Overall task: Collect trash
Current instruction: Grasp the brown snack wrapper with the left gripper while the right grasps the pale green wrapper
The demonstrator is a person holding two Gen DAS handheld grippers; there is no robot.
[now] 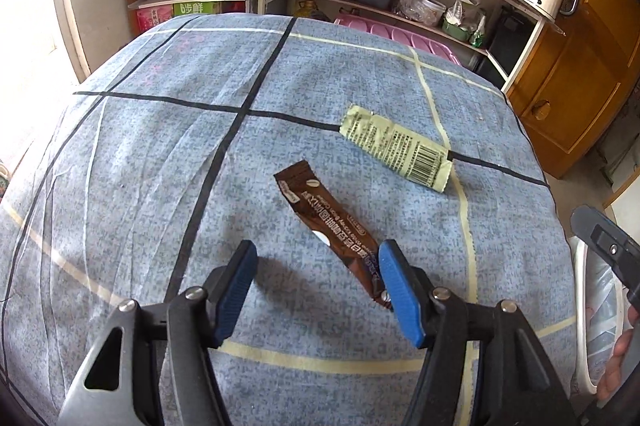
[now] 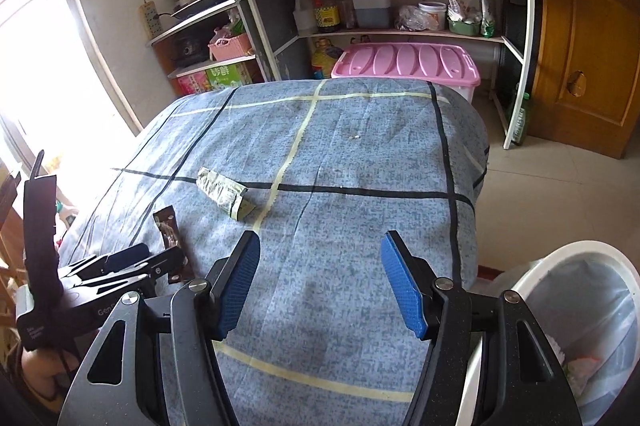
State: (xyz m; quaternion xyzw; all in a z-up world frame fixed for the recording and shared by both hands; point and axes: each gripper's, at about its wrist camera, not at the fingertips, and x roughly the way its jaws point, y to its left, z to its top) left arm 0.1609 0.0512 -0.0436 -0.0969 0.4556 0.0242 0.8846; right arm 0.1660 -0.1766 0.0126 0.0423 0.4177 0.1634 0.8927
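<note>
Surface: a table (image 1: pixel 160 153) draped in a blue checked cloth carries both pieces of trash, laid flat and loose, nothing weighing them down.
Brown wrapper: a long brown sachet (image 1: pixel 332 230) lies diagonally on the cloth, its near end beside the inner face of one blue pad and partly hidden behind it.
Green wrapper: a pale green packet (image 1: pixel 396 147) with a barcode lies further out across a black stripe, apart from the sachet and from both tools.
Left gripper: the left gripper (image 1: pixel 318 286) is tilted down over the sachet's near end; jaws apart, with nothing pressed between them. The sachet sits off to one side of the gap, not centred, so the tool probably needs shifting sideways before a clean pinch.
Right gripper: the right gripper (image 2: pixel 320 282) hangs over bare cloth near the table edge; jaws apart and empty. It is well clear of both wrappers, and appears parked there to leave the other tool room.
Bin: a white bin with a plastic liner (image 2: pixel 592 290) stands on the floor at the table corner, mouth open upward, just beside the right gripper; its placement suits a short carry off the edge.
Contents: something pale lies inside the liner; what it is cannot be told.
Progress: judged early to midway; two wrappers remain on the cloth.
Risk: thin foil lying flat may slide, or the cloth may bunch, as the pads come together.
</note>
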